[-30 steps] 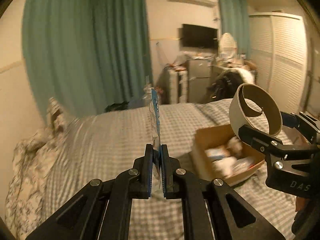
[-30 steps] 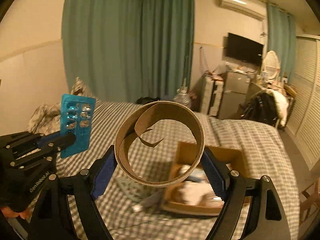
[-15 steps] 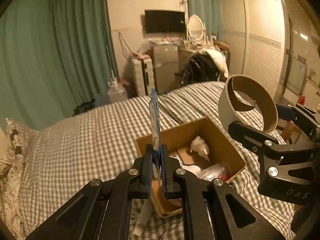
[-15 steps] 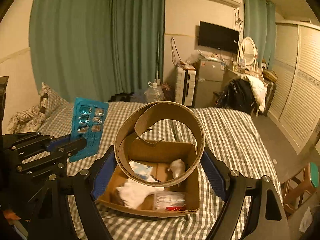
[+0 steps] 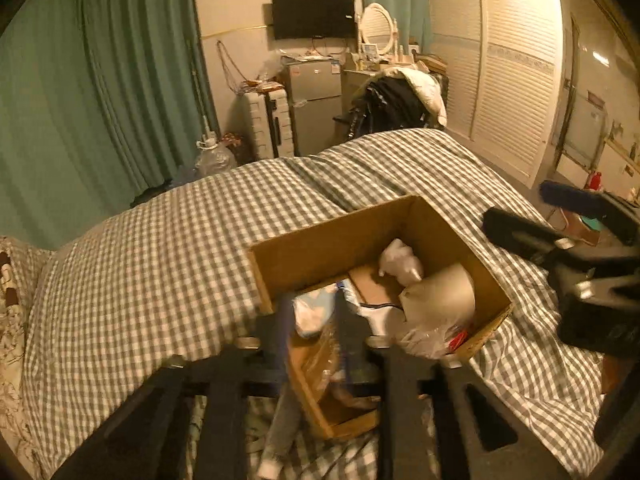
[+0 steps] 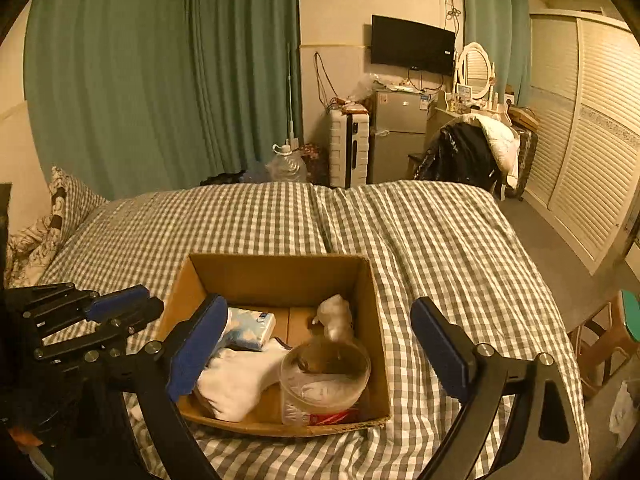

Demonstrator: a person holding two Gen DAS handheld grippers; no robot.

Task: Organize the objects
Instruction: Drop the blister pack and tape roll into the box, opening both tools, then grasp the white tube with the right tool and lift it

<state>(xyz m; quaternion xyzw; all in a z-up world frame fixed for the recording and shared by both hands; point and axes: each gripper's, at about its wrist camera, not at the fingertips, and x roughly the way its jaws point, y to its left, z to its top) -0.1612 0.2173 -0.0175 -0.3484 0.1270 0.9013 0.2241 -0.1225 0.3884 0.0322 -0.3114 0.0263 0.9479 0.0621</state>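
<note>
An open cardboard box point(image 6: 276, 276) lies on the checked bed and also shows in the left wrist view point(image 5: 340, 236). The cardboard ring point(image 6: 325, 362) lies blurred inside it, on a clear plastic cup point(image 6: 320, 394); it also shows in the left wrist view point(image 5: 440, 296). White cloth point(image 6: 236, 380), a tissue pack point(image 6: 250, 326) and a white lump point(image 6: 336, 316) are also inside. My right gripper point(image 6: 318, 344) is open and empty above the box. My left gripper point(image 5: 312, 336) is open and blurred over the box's near corner; the blue blister card is not visible.
The checked bedspread point(image 6: 440, 248) surrounds the box. A pillow point(image 6: 60, 208) lies at the left. A white tube point(image 5: 276, 440) lies on the bed under the left gripper. A fridge point(image 6: 396, 136), suitcase point(image 6: 348, 148) and a chair with coats point(image 6: 472, 152) stand beyond the bed.
My right gripper opened and the cardboard ring dropped into the box. My left gripper opened and the blue blister card left its fingers. Both grippers moved down toward the box.
</note>
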